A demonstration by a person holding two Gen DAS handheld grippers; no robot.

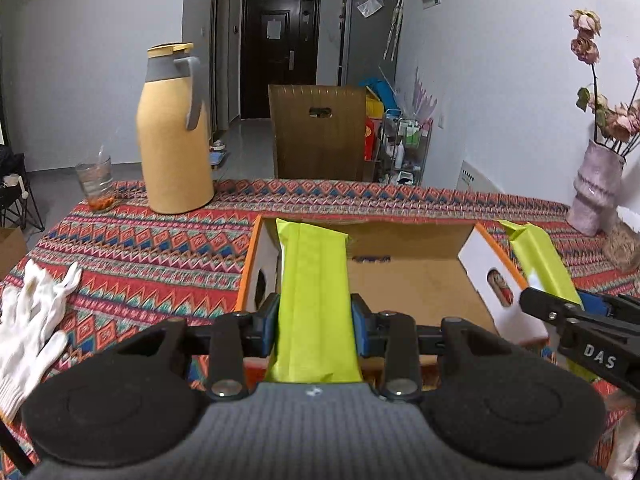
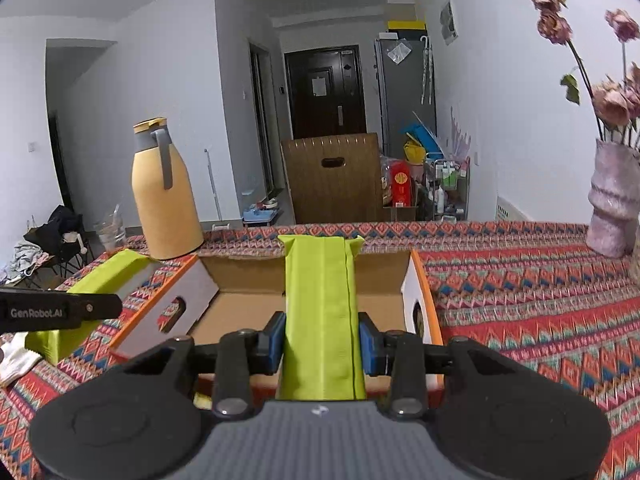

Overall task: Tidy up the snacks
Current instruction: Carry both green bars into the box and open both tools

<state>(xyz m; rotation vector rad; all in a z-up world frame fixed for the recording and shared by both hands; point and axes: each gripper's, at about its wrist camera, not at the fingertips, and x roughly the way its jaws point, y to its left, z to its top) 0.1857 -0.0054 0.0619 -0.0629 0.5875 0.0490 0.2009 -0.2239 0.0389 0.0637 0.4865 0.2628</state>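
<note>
Lime-green snack packet point(image 1: 314, 300) stands pinched between the blue pads point(image 1: 267, 322) of the left gripper point(image 1: 314, 322), its top at twelve o'clock above the open cardboard box point(image 1: 408, 280) on the patterned tablecloth point(image 1: 152, 252). A second lime-green packet point(image 2: 322, 312) is clamped the same way in the right gripper point(image 2: 322, 346), also poised over the box, whose brown floor shows bare around both packets. From the left wrist view a yellow thermos jug point(image 1: 174, 132) sits at eleven o'clock, a glass point(image 1: 96, 186) beside it at ten, a white glove point(image 1: 32, 320) at nine, and a pink vase point(image 1: 596, 196) of dried flowers at two
</note>
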